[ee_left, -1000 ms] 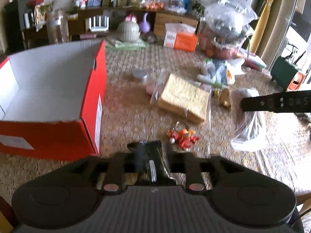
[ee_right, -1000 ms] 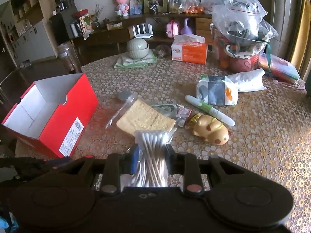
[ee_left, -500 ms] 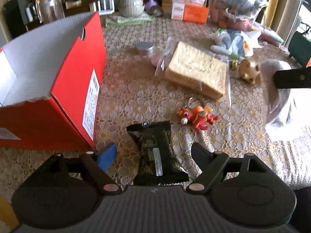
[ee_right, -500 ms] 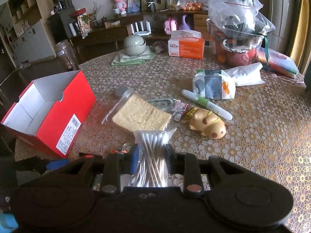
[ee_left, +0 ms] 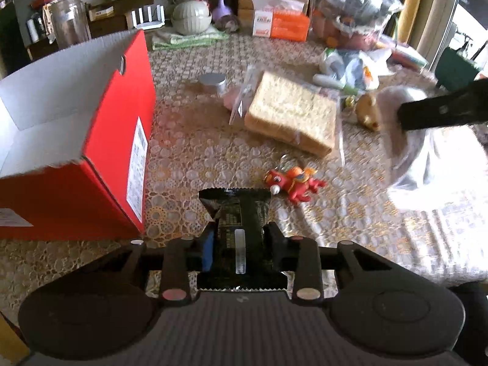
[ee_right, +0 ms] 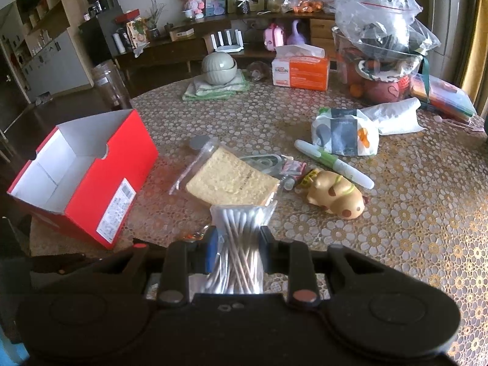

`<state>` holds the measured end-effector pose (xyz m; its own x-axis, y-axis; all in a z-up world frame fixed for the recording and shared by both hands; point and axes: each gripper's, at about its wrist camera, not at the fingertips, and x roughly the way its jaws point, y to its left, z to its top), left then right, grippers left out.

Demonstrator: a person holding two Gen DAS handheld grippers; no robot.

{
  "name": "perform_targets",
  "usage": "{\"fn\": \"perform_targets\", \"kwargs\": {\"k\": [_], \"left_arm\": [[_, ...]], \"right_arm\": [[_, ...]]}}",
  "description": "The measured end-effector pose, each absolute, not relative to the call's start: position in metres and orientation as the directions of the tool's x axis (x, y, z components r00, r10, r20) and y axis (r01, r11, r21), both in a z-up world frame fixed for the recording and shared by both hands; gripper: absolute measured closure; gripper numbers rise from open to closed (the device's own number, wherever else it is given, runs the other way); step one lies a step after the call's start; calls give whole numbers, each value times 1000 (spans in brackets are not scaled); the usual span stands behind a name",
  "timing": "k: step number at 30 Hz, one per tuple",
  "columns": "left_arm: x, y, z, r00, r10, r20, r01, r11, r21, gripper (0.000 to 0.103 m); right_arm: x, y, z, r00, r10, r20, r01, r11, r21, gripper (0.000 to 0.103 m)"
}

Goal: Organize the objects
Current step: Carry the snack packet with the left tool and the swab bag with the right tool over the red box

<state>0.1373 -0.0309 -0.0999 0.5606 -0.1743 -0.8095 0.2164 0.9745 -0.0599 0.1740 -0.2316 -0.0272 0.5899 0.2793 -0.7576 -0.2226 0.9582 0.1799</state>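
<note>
- Left hand-held gripper (ee_left: 239, 244) is pinching a black snack packet (ee_left: 238, 228); its jaws have just been closing onto the wrapper, whose serrated far edge is sticking out past the fingertips.
- Right hand-held gripper (ee_right: 236, 251) is pinching a clear bag of cotton swabs (ee_right: 239, 238), the bag's top fanning out above the fingers.
- Red toy keychain (ee_left: 292, 181) is lying on the bench (ee_right: 411, 228) just beyond the packet's right corner, apart from it.
- Red shoebox (ee_left: 91, 164) is sitting open-topped to the left of the packet, its near corner close beside the left fingertip; the white inside is showing bare.
- A strip of bare lace cloth is running between the box's labelled side and the bagged bread slice (ee_right: 231, 180).
- Right of the bread, a tan animal figure (ee_right: 335, 195) and a green-white marker (ee_right: 332, 163) are lying near each other.
- Far edge is crowding: orange tissue box (ee_right: 300, 70), stacked bowls (ee_right: 218, 68), heaped plastic bags (ee_right: 378, 21).
</note>
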Motion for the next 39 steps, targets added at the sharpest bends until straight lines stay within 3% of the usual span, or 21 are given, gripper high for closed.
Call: {"fn": "perform_targets", "kwargs": {"k": [17, 28, 39], "left_arm": [[125, 66, 1, 659, -182, -730, 143, 983, -116, 70], [172, 148, 7, 680, -10, -733, 17, 1000, 2, 69], [241, 193, -33, 595, 94, -798, -12, 994, 108, 69]], "right_arm": [[193, -136, 28, 569, 409, -714, -411, 893, 185, 76], [227, -38, 38, 513, 483, -710, -504, 839, 207, 76], [253, 33, -3, 463, 445, -766, -551, 822, 145, 76]]}}
